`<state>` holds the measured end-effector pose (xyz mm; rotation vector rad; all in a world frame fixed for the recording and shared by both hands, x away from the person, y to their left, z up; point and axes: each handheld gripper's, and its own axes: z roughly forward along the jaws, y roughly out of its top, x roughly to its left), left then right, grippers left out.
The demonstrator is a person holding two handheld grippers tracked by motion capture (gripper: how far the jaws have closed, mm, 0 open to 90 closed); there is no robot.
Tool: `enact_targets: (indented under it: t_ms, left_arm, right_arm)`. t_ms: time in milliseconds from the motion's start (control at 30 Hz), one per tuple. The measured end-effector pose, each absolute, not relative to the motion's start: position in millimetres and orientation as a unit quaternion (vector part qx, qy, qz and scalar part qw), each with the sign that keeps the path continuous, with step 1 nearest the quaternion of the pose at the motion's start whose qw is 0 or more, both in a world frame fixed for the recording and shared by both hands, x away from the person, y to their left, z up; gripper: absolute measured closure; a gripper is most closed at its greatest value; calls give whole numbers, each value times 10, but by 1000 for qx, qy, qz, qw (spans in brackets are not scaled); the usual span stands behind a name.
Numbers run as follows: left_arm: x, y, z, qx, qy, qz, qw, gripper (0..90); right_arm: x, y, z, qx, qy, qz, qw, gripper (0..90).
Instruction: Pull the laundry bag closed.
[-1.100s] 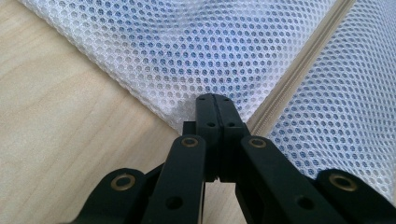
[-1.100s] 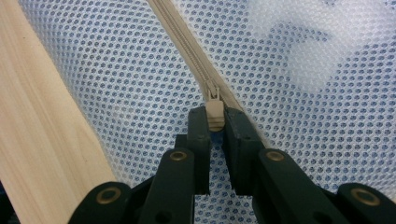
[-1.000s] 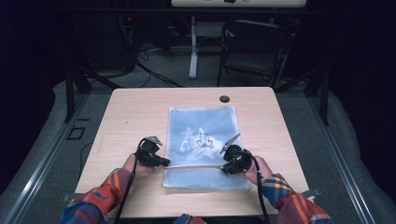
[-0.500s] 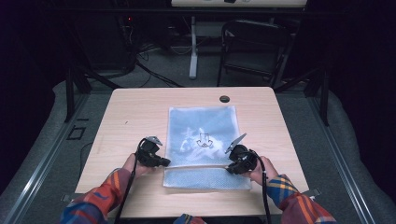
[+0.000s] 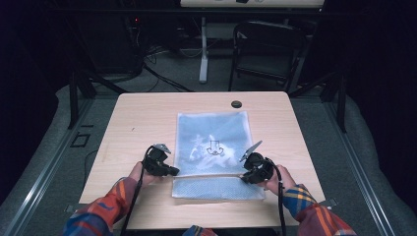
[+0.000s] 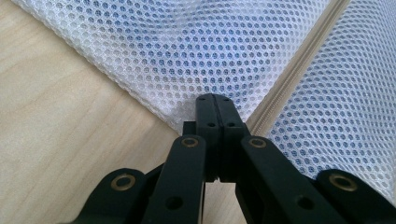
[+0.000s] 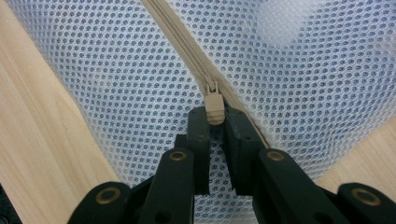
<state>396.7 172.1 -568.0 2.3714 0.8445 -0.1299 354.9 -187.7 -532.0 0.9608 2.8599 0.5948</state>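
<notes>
White mesh bag (image 5: 212, 147) flat on table, beige zipper (image 5: 206, 175) across near end

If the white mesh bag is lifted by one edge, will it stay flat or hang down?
The mesh bag would probably hang limp: it is thin netting lying flat on the table. It looks light. The zipper may stay slightly stiffer. The left gripper pinches its edge; the right gripper holds the zipper pull.

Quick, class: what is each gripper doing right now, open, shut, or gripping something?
Left gripper: shut on the mesh bag edge beside the zipper.
Right gripper: shut on the zipper pull.
</notes>
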Motion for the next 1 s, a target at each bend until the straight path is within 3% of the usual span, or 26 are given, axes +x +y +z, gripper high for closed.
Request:
enact_targets:
  t_ms: [400, 433, 700, 1000]
  left_arm:
    - [3969, 1722, -5681, 896, 319, -49, 306, 900]
    - [3968, 1723, -5681, 896, 319, -50, 306, 900]
    - [3970, 1733, -5678, 896, 321, -50, 303, 900]
    - [3970, 1728, -5676, 897, 320, -48, 302, 900]
  right_arm:
    - [3534, -2036, -5308, 326, 926, 187, 37, 813]
    - [3537, -2053, -5308, 323, 929, 176, 46, 900]
    - [3552, -2237, -5352, 349, 920, 169, 57, 899]
    - [3539, -2004, -5289, 306, 927, 210, 56, 709]
